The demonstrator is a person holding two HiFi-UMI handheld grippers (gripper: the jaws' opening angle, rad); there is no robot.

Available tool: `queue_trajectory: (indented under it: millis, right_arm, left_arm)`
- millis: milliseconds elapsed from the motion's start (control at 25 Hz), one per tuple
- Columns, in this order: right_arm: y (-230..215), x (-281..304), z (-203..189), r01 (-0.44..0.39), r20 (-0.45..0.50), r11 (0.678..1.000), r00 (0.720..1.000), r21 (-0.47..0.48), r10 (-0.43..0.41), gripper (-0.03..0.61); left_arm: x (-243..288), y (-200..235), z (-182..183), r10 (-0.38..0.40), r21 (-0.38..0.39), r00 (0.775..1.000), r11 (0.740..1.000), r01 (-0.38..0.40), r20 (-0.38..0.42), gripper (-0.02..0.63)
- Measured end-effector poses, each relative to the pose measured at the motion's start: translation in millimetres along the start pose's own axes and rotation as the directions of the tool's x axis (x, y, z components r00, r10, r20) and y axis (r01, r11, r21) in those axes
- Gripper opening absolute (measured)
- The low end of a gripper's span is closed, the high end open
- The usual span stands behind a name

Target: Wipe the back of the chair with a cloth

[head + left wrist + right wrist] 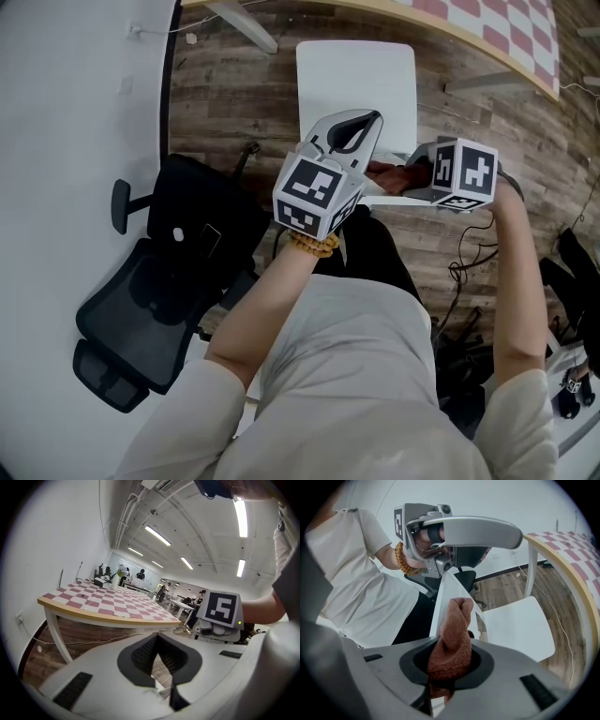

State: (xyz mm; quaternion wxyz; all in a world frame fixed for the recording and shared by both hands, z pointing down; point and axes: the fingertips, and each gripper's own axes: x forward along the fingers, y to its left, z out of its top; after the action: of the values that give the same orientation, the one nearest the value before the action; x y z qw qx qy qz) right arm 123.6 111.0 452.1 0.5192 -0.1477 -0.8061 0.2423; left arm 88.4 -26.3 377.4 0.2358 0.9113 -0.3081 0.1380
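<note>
1. Off to the left of your left gripper (pixel 157 641), well apart from it, a black office chair (pixel 159 300) stands on the wood floor (pixel 225 94).
2. On that left gripper, you have the jaws pressed together tip to tip with nothing between them. Its marker cube (pixel 314 192) faces up toward you. A beaded bracelet (pixel 314 246) sits on your wrist just behind the cube.
3. Under and ahead of the left gripper stands the white chair (pixel 356 84). Its seat lies beyond the jaws. The top edge of its back (pixel 398 199) runs from beneath this gripper toward your other one.
4. Between your two grippers is the rust-brown cloth (pixel 450 639). Its bunched free end lies against the top edge of the chair's back, and its other end is buried in the right gripper's jaws.
5. Your right gripper (pixel 449 665) is pinching the cloth, its jaws closed tight on the fabric. It points toward the left gripper, which in the right gripper view hangs just above and beyond the cloth.
6. Beyond the right gripper, past the chair's seat, stands a table (pixel 103 603) with a pink-and-white checked top, a pale wooden edge and white legs. Below your right forearm, dark cables (pixel 469 253) lie looped on the floor.
</note>
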Motion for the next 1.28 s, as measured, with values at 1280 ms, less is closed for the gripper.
queue_trajectory:
  millis: [1280]
  right_arm:
    - [-86.4, 90.2, -66.3, 0.056, -0.099, 0.997, 0.994, 0.059, -0.050, 0.086]
  left_arm:
    - [40.6, 6.0, -28.5, -0.005, -0.062, 1.000, 0.998, 0.004, -0.020, 0.018]
